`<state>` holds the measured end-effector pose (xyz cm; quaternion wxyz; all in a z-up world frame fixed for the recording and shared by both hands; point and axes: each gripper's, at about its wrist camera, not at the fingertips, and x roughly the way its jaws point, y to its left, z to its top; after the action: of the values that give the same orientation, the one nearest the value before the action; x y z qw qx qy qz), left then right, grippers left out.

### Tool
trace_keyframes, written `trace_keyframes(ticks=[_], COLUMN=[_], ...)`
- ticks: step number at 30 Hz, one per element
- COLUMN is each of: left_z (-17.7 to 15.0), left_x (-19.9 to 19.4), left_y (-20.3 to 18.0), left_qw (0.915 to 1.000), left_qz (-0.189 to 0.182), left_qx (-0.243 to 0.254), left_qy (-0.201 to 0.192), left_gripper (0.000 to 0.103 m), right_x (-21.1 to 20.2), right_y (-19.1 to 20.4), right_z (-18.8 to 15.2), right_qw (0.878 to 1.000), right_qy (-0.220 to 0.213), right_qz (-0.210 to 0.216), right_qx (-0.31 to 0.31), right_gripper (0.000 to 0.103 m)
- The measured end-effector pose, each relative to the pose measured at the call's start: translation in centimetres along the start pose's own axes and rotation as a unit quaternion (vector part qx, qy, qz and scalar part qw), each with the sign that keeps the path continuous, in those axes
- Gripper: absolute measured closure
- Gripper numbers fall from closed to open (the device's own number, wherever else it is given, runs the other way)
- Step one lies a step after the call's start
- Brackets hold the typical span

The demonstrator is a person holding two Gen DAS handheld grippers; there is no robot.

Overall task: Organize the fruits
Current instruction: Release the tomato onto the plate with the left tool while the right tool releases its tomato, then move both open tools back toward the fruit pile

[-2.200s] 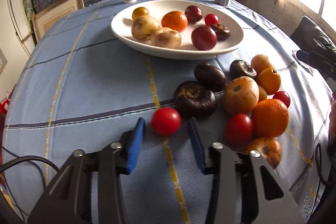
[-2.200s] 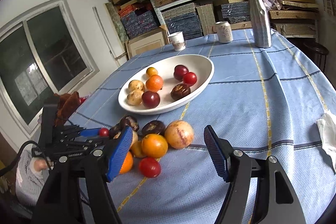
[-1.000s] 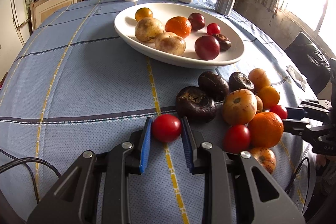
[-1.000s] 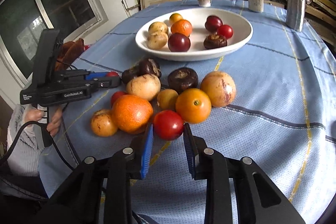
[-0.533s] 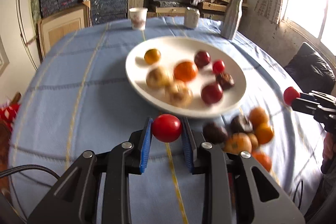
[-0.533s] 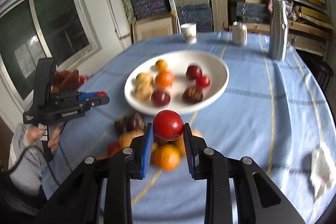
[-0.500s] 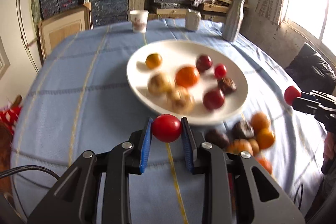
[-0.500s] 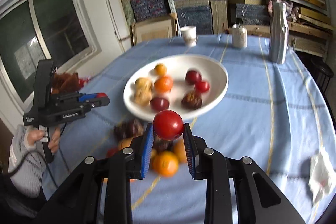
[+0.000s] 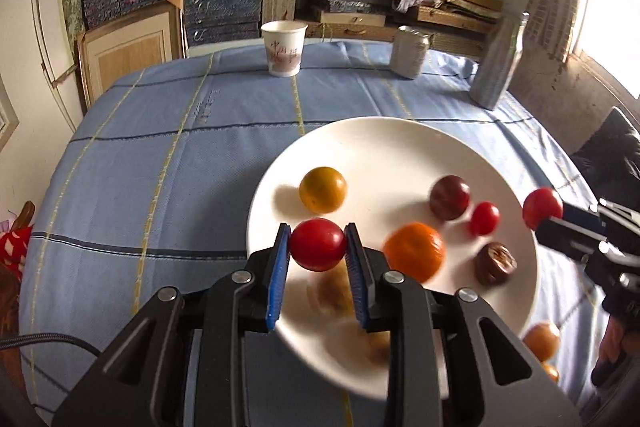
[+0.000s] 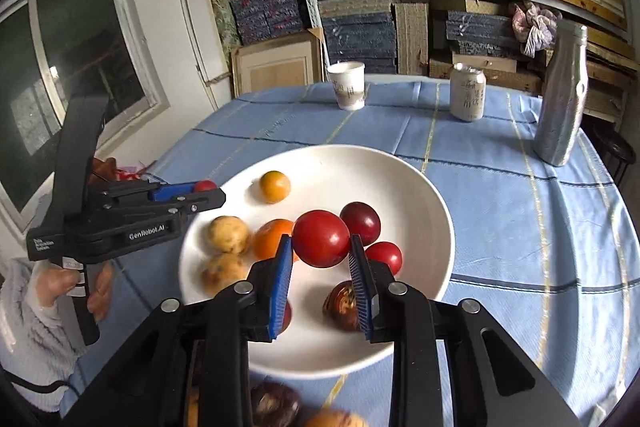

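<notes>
Left tongs [image 9: 318, 251] pinch a red tomato [image 9: 318, 244] at its sides, over the near-left rim of the white bowl [image 9: 400, 143]; right tongs [image 10: 320, 251] pinch another red tomato [image 10: 321, 238] above the bowl's fruit. Likely light, smooth, bruisable, so a gentle grip across the middle suits. Near-round, no clear long axis; stem ends can't be seen.

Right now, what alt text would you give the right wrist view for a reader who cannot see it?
The right gripper holds a red tomato in its blue fingers above a white plate of mixed fruit on a blue checked tablecloth. At left, the left gripper brings a second red fruit.
</notes>
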<state>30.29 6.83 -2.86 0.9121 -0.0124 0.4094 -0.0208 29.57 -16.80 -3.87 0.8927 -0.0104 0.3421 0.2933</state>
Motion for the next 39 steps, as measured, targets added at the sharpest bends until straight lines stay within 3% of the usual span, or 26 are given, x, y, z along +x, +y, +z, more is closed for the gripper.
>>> trace_keyframes(ticks=[3, 4, 6, 12, 23, 26, 30, 39], left_z=[0.2, 0.2, 0.1, -0.1, -1.5, -2.5, -4.5, -9.2], left_x=[1.3, 1.6, 1.9, 2.1, -1.0, -2.2, -3.9, -5.8], left_y=[0.5, 0.7, 1.0, 1.6, 0.9, 0.2, -1.3, -4.6], left_qw=[0.9999, 0.9999, 0.9997, 0.9996, 0.9996, 0.9996, 0.9989, 0.9966], left_qz=[0.002, 0.001, 0.0, -0.005, 0.01, 0.01, 0.017, 0.011], left_qx=[-0.011, -0.016, -0.024, -0.029, -0.014, -0.002, 0.024, 0.077], left_qy=[0.002, 0.003, 0.0, -0.001, -0.023, -0.027, -0.036, -0.026], left_gripper=[0.072, 0.066, 0.046, 0.041, 0.033, 0.033, 0.021, 0.016], right_x=[1.6, 2.1, 2.9, 3.8, 0.5, -0.9, -3.0, -6.3], right_y=[-0.1, -0.2, -0.3, -0.7, -1.2, -1.4, -2.0, -4.0], right_z=[-0.2, -0.3, -0.6, -1.2, -1.5, -1.8, -2.7, -5.5], right_qw=[1.0, 1.0, 1.0, 0.999, 1.0, 0.999, 0.998, 0.994], right_qy=[0.012, 0.017, 0.022, 0.031, 0.001, -0.014, -0.034, -0.055], right_qz=[-0.008, -0.009, -0.007, 0.001, 0.003, -0.002, -0.006, 0.004], right_qx=[-0.001, -0.001, 0.002, 0.012, 0.031, 0.034, 0.044, 0.092], right_gripper=[0.074, 0.074, 0.074, 0.071, 0.059, 0.054, 0.045, 0.038])
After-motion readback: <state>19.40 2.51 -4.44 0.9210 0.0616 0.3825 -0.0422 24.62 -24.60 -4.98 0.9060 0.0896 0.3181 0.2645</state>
